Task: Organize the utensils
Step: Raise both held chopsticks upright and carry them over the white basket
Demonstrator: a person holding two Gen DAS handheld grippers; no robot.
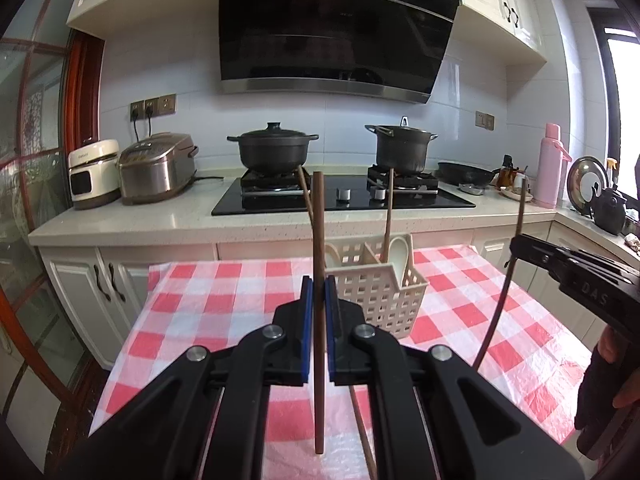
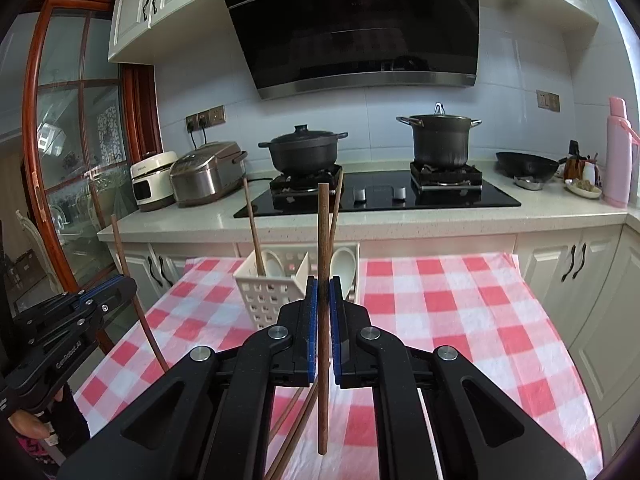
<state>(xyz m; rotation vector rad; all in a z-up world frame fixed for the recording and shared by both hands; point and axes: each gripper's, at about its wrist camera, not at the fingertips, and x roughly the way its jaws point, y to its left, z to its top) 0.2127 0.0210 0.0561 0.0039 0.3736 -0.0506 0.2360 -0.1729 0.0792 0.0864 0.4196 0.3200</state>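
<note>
Red-and-white checked cloth covers the table [image 1: 224, 292], which stands in front of a kitchen counter [image 1: 160, 224] carrying a black gas hob [image 1: 344, 200], two dark pots and a steel rice cooker [image 1: 158, 168]. On the cloth's far part stands a cream slotted utensil caddy [image 1: 376, 296] with compartments; a white spoon [image 1: 398, 250] and a brown chopstick [image 1: 388, 216] lean upright inside it. The left gripper [image 1: 319, 300] is clenched on a brown wooden chopstick [image 1: 319, 216], held upright between its blue pads just in front of the caddy. The right gripper [image 2: 323, 300] likewise grasps a second wooden chopstick [image 2: 323, 224] upright, near the caddy's right side. Below the right gripper, two more chopsticks [image 2: 296, 420] lie slanted on the cloth. A person's hand [image 2: 28, 426] shows at the lower left edge.
</note>
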